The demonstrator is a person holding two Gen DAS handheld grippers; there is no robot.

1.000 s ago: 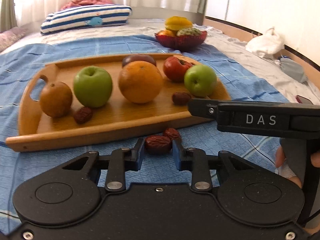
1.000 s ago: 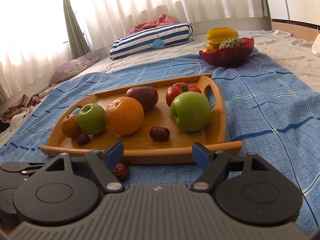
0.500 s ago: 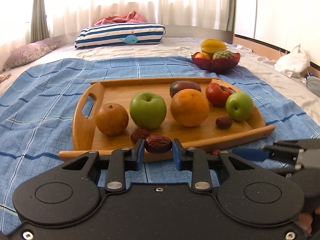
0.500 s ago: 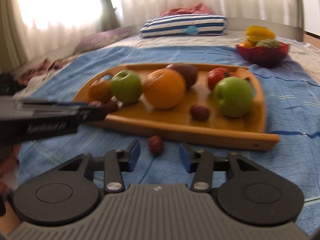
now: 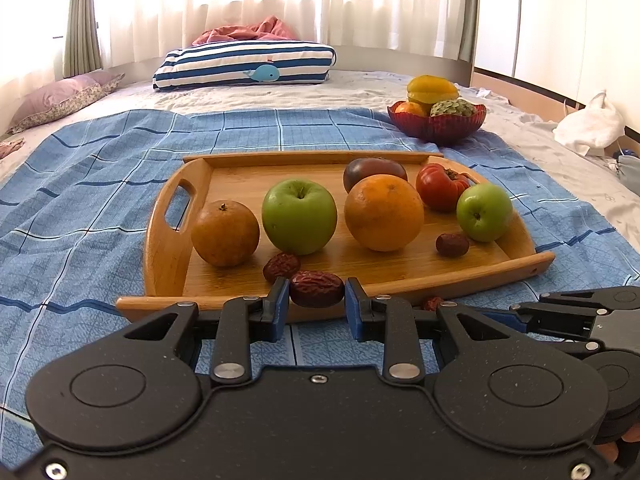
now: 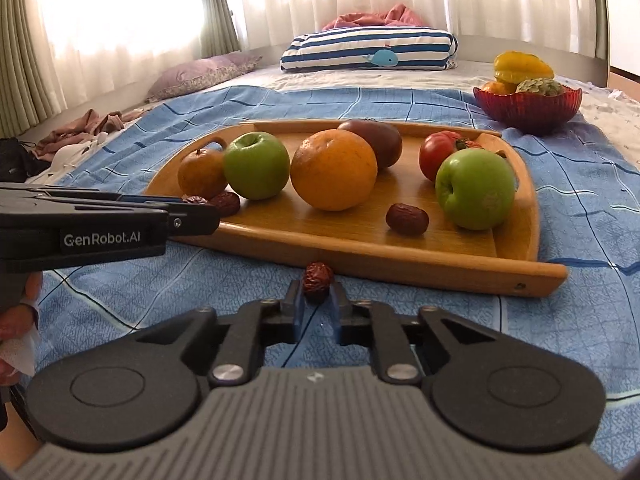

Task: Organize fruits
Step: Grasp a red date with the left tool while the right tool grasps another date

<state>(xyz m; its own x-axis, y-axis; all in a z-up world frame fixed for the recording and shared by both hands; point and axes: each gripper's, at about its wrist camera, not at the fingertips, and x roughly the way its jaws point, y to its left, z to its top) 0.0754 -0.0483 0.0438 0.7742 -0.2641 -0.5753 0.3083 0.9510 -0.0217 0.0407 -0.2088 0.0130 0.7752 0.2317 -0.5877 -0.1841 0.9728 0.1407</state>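
My left gripper is shut on a red date, held over the near rim of the wooden tray. My right gripper is shut on another red date on the blue cloth just in front of the tray. The tray holds a brown pear, two green apples, an orange, a tomato, a dark plum-like fruit and two loose dates.
A red bowl with starfruit and other fruit stands behind the tray to the right. A striped pillow lies at the back. The blue checked cloth covers the bed. White cloth lies at far right.
My left gripper has carried its date from the cloth up to the tray's near edge. My right gripper has come down and closed on the date lying before the tray.
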